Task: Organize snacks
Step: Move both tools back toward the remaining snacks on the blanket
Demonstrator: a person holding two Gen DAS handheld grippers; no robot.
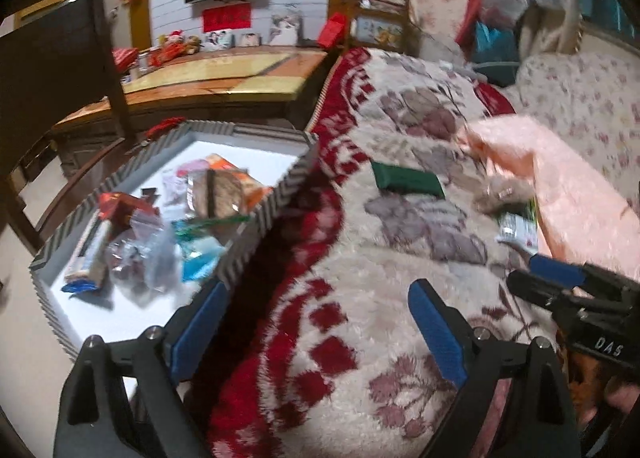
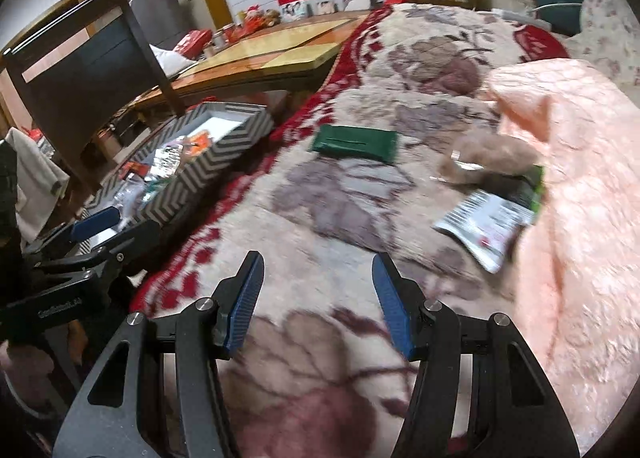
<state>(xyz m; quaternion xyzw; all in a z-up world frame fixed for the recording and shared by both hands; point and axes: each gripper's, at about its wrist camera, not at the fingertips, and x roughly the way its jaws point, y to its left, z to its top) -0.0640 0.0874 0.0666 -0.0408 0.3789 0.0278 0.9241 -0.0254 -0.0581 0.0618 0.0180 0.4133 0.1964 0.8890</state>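
Observation:
A chevron-patterned box with a white floor holds several snack packets; it also shows in the right wrist view. On the floral blanket lie a dark green packet, a tan packet and a silver-and-green packet. My left gripper is open and empty, over the blanket beside the box. My right gripper is open and empty above the blanket, short of the loose packets; it shows in the left wrist view.
A pink quilt lies at the right, touching the silver packet. A dark wooden chair and a glossy wooden table stand behind the box. The box sits off the blanket's left edge.

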